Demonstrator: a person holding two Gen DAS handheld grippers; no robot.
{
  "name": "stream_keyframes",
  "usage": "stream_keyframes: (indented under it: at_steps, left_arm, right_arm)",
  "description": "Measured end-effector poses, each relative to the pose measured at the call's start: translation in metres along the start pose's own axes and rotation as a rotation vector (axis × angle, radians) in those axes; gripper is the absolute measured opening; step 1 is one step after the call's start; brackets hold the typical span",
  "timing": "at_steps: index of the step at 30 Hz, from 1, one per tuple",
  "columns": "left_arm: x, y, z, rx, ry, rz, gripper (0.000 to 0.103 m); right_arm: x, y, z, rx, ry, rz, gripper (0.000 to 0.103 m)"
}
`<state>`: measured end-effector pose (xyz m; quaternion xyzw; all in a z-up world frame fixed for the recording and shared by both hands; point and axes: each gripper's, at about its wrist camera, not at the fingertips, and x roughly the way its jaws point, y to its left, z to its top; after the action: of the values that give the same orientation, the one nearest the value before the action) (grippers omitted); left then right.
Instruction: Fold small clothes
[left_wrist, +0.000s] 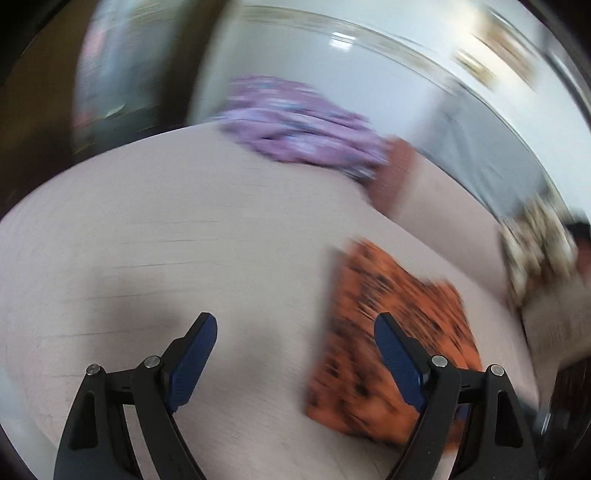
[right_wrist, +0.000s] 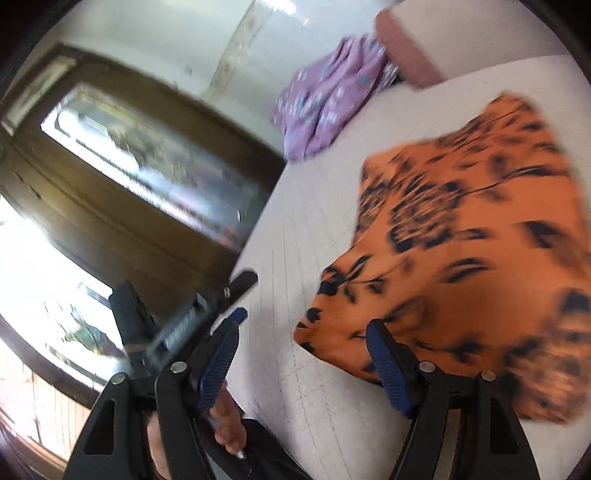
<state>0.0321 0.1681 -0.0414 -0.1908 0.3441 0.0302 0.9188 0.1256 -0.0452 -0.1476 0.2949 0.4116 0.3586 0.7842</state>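
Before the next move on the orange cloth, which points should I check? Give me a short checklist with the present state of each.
1. Left gripper open and empty: ok.
2. Right gripper open, holding nothing: ok.
3. Orange cloth lies on the bed, folded: ok.
4. Fold edges neat: cannot tell, pictures blurred.
5. Purple cloth apart from the orange one: ok.
6. Purple cloth folded: not ok, crumpled.
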Motion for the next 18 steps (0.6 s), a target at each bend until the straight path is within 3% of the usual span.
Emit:
stream_keyframes:
  at_steps: [3,5,7,8,12,14,18]
  left_arm:
    - [0.016,-0.029,-0.012,0.143,0.092,0.027,0.085]
    - [0.040,-0.017,-0.021,0.105,0.205,0.094,0.068]
    - [0.055,0.007,-0.030,-0.007,0.295,0.072,0.065]
    - [0.052,0.012,-0.029,-0.036,0.284,0.051,0.065]
    - [0.030,-0.009,-0.019,0.067,0.209,0.090,0.064]
    - [0.022,-0.011,-0.015,0.059,0.182,0.101,0.064]
    - [0.004,-0.027,0.003,0.071,0.085,0.066,0.064]
  right_arm:
    - [-0.039,-0.017,-0.005,0.032,-0.064,-0.016,0.075]
    - [-0.061,-0.029,-0.008,0.047,-0.092,-0.040,0.075]
    - [-0.076,-0.047,-0.010,0.084,-0.109,-0.073,0.075]
    - [-0.082,-0.059,-0.011,0.118,-0.113,-0.089,0.075]
    - [-0.102,-0.091,-0.015,0.220,-0.123,-0.105,0.075]
    - [-0.105,-0.100,-0.014,0.243,-0.121,-0.094,0.075]
    - [-0.097,-0.118,-0.005,0.286,-0.093,-0.076,0.075]
